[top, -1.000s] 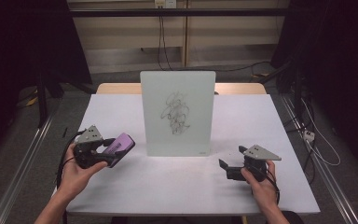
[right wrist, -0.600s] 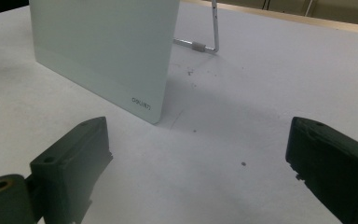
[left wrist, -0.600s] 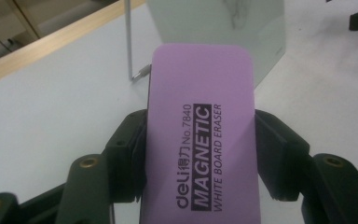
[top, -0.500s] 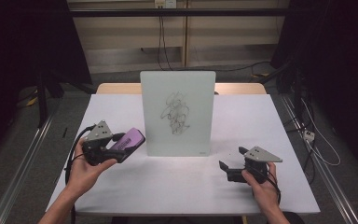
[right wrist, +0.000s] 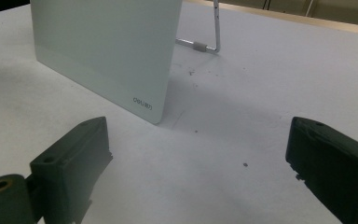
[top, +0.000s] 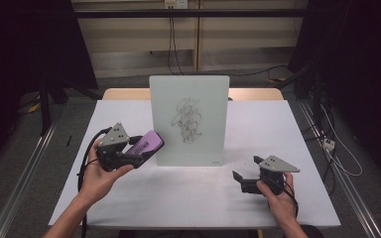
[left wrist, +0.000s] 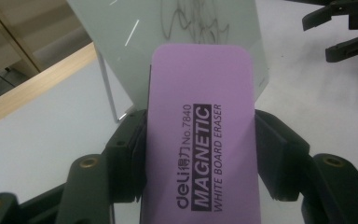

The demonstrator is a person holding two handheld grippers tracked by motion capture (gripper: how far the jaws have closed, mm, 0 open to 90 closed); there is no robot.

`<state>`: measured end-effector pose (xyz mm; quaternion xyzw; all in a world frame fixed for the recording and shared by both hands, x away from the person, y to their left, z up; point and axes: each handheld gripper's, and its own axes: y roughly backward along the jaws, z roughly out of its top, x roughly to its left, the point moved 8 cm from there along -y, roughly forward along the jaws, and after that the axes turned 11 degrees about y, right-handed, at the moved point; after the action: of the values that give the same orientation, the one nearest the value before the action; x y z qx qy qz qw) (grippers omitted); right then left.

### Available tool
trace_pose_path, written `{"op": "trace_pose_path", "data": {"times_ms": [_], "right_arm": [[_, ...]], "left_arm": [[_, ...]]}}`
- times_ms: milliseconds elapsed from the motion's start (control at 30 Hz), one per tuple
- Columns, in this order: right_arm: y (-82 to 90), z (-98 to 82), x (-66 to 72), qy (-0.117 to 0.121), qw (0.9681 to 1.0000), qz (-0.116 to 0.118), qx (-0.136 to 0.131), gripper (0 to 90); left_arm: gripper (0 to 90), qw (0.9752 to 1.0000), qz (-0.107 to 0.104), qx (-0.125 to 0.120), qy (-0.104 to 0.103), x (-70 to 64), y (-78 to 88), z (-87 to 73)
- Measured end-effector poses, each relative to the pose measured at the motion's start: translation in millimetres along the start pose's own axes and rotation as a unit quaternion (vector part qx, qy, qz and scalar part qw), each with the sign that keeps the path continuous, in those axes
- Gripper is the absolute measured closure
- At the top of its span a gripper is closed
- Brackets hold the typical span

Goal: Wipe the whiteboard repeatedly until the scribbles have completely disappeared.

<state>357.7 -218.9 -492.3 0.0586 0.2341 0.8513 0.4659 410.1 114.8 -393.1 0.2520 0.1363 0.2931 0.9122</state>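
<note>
Now the left tool [top: 138, 151], clamped on the purple eraser [top: 147, 144], has risen toward the scribbled whiteboard [top: 189, 119]; wiping looks imminent, while the right tool [top: 245, 178] rests open on the bench [top: 287, 129].

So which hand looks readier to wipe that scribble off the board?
Probably left: the left gripper already clamps the purple eraser beside the board. The right gripper rests open and empty on the table.

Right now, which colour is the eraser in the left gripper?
Purple eraser, with black lettering; clearest in the left gripper view.
</note>
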Motion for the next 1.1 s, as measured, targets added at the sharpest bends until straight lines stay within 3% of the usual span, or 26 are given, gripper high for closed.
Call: {"op": "trace_pose_path", "data": {"times_ms": [367,633,900,1100], "right_arm": [[-0.5,-0.3,-0.6,0.001,1.0000,0.000,0.000,6.0],[-0.8,-0.3,0.0,0.001,1.0000,0.002,0.001,6.0],[-0.5,-0.7,-0.8,0.001,1.0000,0.002,0.001,6.0],[-0.3,-0.5,-0.1,0.002,1.0000,0.003,0.001,6.0]], "left_arm": [[41.0,0.9999,-0.006,-0.007,-0.006,-5.2,-12.2,22.7],[41.1,0.9994,-0.015,-0.013,-0.029,-13.4,-18.1,40.6],[41.1,0.9988,-0.022,-0.023,-0.038,-19.9,-26.1,60.1],[41.1,0.9980,-0.017,-0.024,-0.055,-22.4,-30.1,73.3]]}}
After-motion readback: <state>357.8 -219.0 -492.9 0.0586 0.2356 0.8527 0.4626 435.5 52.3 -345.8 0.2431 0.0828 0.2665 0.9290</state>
